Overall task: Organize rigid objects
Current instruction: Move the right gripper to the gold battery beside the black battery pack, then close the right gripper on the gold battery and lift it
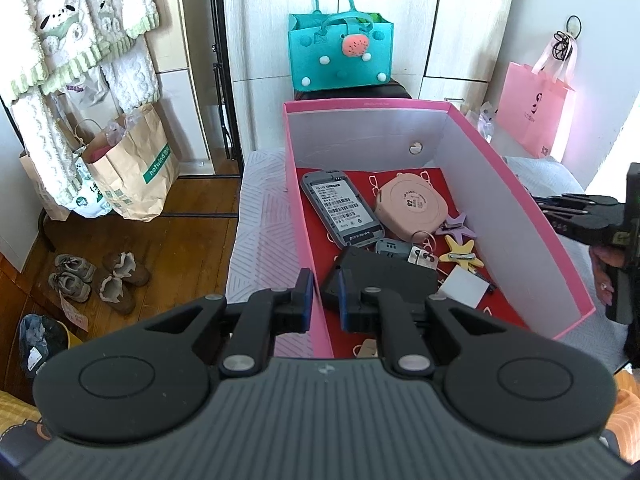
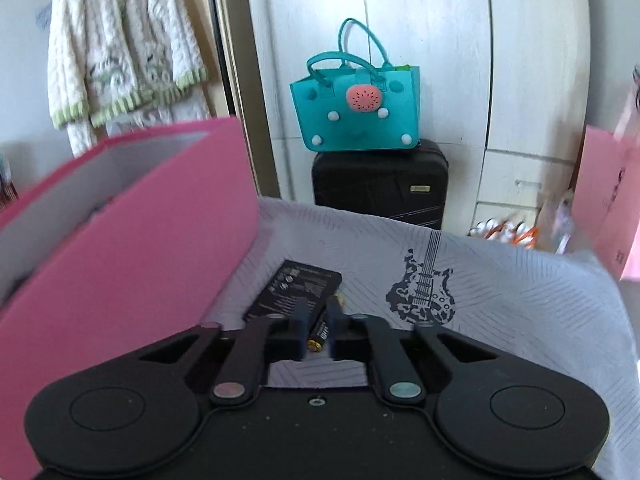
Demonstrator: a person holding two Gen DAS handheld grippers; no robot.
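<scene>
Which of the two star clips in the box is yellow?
The nearer star, the one with a metal clip across it, is yellow. The other star lies just behind it, beside the round pink case, and is purple.

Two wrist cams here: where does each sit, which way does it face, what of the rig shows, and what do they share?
Left wrist: on the left gripper, looking down into the pink box; its fingers straddle the box's near wall; the right gripper and the person's hand show at the right edge.
Right wrist: on the right gripper, low over the grey cloth, outside the box, fingers around a battery beside a flat black pack.
Shared: pink box, teal bag, black suitcase, cloth.
</scene>
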